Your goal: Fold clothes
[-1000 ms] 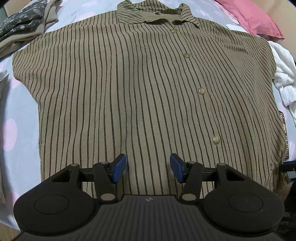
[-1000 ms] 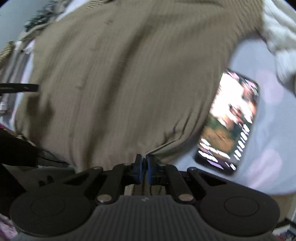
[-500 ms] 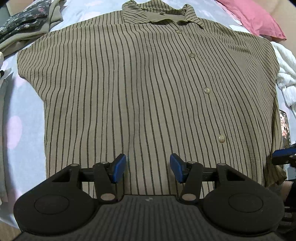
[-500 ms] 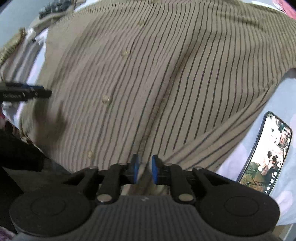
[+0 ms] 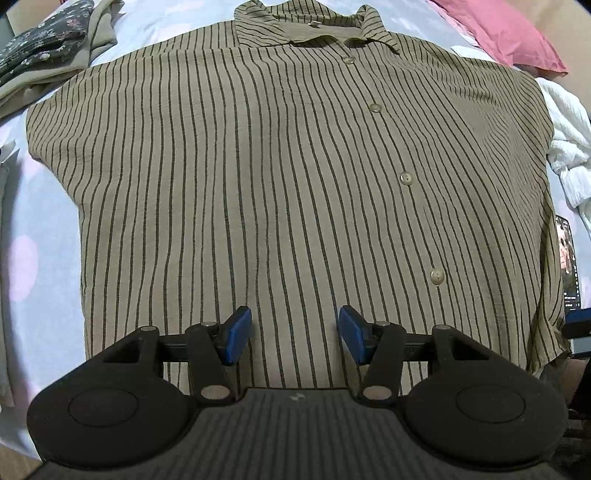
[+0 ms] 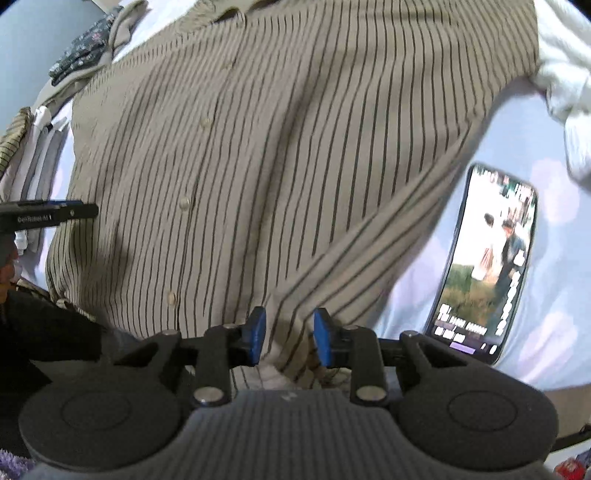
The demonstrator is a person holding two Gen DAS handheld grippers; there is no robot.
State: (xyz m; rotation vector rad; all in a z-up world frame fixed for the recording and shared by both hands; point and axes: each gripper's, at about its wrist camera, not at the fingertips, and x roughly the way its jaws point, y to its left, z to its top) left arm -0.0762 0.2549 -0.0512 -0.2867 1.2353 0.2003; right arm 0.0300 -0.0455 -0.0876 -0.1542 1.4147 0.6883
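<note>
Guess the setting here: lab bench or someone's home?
Most likely a home bedroom, with clothes being folded on a bed: a striped shirt lies flat on a pale dotted bedsheet, a pink pillow sits at the far edge, and a phone plays video beside the shirt.

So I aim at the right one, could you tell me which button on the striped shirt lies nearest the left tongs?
The lowest visible button on the olive, dark-striped shirt; the three others sit higher, toward the collar.

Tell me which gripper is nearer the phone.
Right. The right gripper hangs over the shirt's hem corner, with the phone just beside it. The left gripper hovers over the hem's middle, the phone past the shirt's far edge.
</note>
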